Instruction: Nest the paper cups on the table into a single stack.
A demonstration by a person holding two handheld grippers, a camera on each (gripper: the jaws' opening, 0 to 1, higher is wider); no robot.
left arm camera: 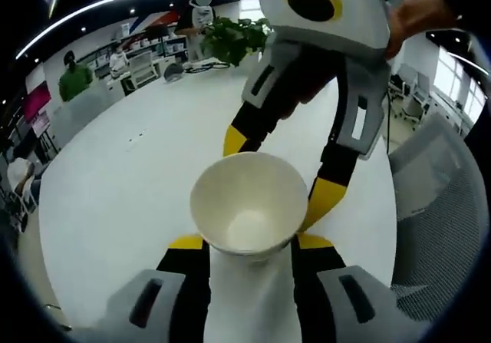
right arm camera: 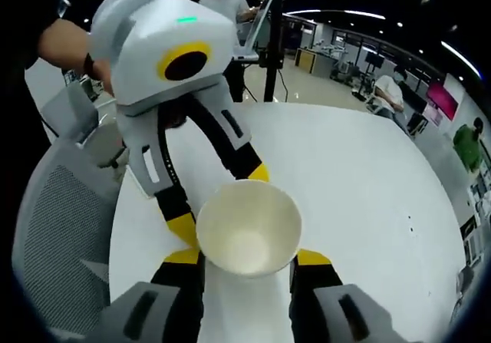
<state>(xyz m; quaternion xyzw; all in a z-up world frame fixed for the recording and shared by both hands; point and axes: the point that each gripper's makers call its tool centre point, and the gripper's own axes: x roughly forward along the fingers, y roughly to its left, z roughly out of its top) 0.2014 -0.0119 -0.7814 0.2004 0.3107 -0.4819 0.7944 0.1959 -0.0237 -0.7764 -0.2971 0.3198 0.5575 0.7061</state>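
Between both pairs of tongs, over the white counter [left arm camera: 115,197], sits one white paper cup [left arm camera: 249,203], mouth up and empty inside. From the left gripper view, the left tongs [left arm camera: 250,243] rise from the bottom with their yellow-tipped jaws set close on either side of the cup's lower wall, holding it. The right tongs [left arm camera: 278,176] reach in from the top, their jaws straddling the same cup near its rim; whether those jaws actually press the wall cannot be told from here.

From the right gripper view, the cup [right arm camera: 248,226] sits between the right tongs [right arm camera: 248,257], whose yellow tips lie against its base on both sides, so they grip it as well. The left tongs [right arm camera: 225,199] come in from the upper left, one jaw on each side of the cup.

A grey mesh chair [right arm camera: 61,228] stands at the counter's edge. A potted plant [left arm camera: 234,40] stands at the far side of the counter.
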